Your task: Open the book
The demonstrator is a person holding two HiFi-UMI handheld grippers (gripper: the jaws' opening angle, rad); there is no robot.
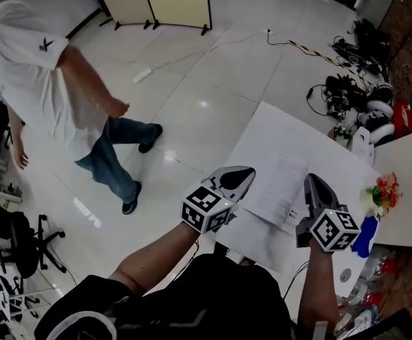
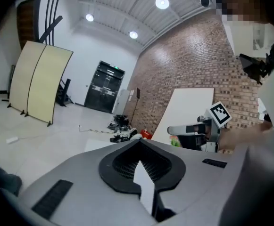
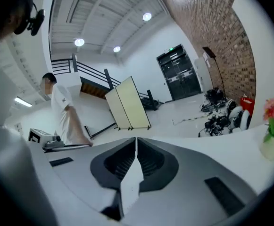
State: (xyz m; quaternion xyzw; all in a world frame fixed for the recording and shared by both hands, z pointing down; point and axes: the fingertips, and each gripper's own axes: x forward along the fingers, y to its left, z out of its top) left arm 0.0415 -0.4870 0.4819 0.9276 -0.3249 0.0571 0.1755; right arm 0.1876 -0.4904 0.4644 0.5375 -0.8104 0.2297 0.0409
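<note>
The left gripper (image 1: 238,178) and right gripper (image 1: 315,188) were both clenched shut, held above the table's (image 1: 262,129) near edge. Between them the book (image 1: 280,190) lay flat, seemingly open.

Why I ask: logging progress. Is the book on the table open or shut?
Open, it seems: the book lies flat on the white table with a pale printed page up, no cover visible.

Open lab hall: brick wall (image 2: 193,65), glossy white floor (image 1: 213,98), cable clutter (image 1: 347,94)
</note>
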